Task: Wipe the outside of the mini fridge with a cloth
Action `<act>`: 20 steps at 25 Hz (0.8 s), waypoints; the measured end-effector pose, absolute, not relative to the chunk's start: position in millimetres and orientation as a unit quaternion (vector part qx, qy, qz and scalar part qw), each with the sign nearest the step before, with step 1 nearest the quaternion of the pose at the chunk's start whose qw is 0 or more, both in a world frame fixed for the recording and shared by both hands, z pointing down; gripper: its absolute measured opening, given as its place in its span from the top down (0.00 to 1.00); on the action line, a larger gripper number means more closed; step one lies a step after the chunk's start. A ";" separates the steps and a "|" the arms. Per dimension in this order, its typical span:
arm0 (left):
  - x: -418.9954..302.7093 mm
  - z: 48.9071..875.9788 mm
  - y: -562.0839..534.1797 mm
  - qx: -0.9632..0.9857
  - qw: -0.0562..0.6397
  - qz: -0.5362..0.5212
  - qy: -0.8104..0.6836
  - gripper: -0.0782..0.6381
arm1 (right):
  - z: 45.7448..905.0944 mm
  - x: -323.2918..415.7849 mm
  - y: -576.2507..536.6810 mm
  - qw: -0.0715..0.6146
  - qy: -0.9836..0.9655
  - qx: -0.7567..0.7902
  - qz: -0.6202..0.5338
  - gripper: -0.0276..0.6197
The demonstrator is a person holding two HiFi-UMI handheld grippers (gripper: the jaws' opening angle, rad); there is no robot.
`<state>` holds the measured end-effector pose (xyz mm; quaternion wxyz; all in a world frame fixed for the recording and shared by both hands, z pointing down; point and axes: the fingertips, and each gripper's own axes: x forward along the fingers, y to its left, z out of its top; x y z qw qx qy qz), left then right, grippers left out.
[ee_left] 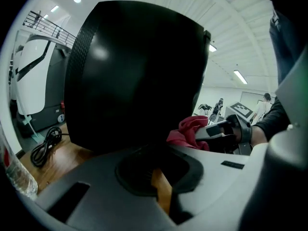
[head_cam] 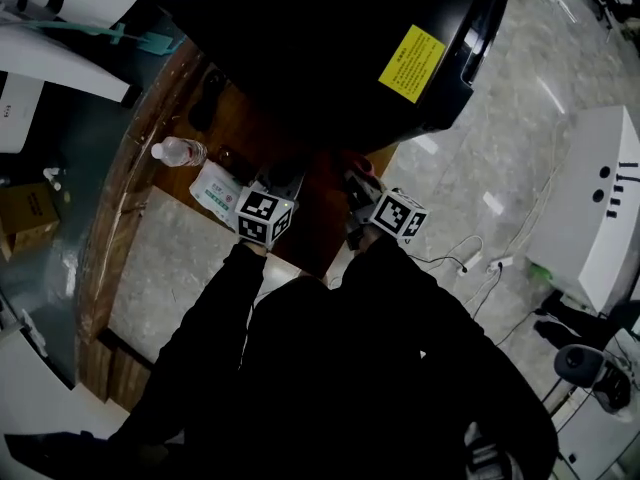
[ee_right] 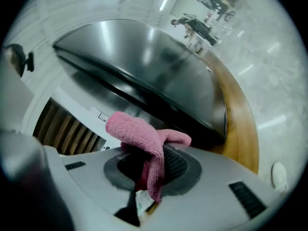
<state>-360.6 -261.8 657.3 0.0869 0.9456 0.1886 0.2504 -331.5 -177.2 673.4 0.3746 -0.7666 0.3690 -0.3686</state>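
— Head view?
— Both sleeved arms reach forward, the left tool (head_cam: pixel 272 193) and right tool (head_cam: pixel 368 200) at the mini fridge (head_cam: pixel 330 48) by the tabletop's (head_cam: pixel 150 118) near edge.
— Left gripper view?
— Clenched on nothing (a wood sliver shows through).
— Right gripper view?
— Grasping the pink cloth (ee_right: pixel 139 134), close beside the fridge.

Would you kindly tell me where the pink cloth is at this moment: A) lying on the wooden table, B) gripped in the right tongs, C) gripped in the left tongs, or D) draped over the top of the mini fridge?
B: the right gripper view shows the pink cloth pinched in the right tongs, its free end bunched up close to the black mini fridge.
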 end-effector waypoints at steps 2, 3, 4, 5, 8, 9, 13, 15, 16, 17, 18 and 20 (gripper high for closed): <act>-370.3 624.2 -252.3 0.949 0.081 0.225 0.207 0.89 | 626.8 -341.9 -160.6 0.325 0.408 -0.791 -0.320 0.83; -376.6 608.3 -246.3 0.949 0.076 0.214 0.218 0.89 | 604.0 -346.8 -152.1 0.303 0.423 -0.801 -0.296 0.83; -383.6 593.1 -239.4 0.949 0.071 0.205 0.228 0.89 | 582.5 -351.4 -143.1 0.284 0.435 -0.810 -0.272 0.83; -390.6 578.3 -231.5 0.949 0.066 0.196 0.239 0.89 | 563.0 -355.3 -133.5 0.267 0.444 -0.818 -0.249 0.83; -405.1 533.6 -201.1 0.947 0.069 0.164 0.267 0.89 | 516.5 -360.0 -101.5 0.229 0.458 -0.837 -0.195 0.83; -407.6 519.0 -189.1 0.947 0.068 0.154 0.274 0.89 | 504.5 -359.4 -89.9 0.217 0.461 -0.841 -0.181 0.83; -407.9 469.9 -132.9 0.946 0.062 0.123 0.292 0.89 | 467.6 -350.9 -42.2 0.173 0.478 -0.850 -0.139 0.83; -401.4 456.9 -101.3 0.945 0.066 0.118 0.297 0.89 | 453.2 -343.2 -18.3 0.157 0.492 -0.848 -0.123 0.83; -396.9 452.2 -83.3 0.944 0.069 0.117 0.299 0.89 | 445.9 -338.0 -3.9 0.155 0.498 -0.845 -0.116 0.83; -391.5 447.4 -63.3 0.944 0.072 0.116 0.301 0.89 | 438.0 -331.9 12.8 0.157 0.503 -0.843 -0.107 0.83; -385.3 442.5 -41.9 0.943 0.074 0.113 0.303 0.89 | 430.9 -325.3 31.8 0.157 0.507 -0.842 -0.099 0.83; -371.4 434.4 2.1 0.943 0.073 0.107 0.307 0.89 | 423.1 -312.3 73.7 0.147 0.511 -0.842 -0.087 0.83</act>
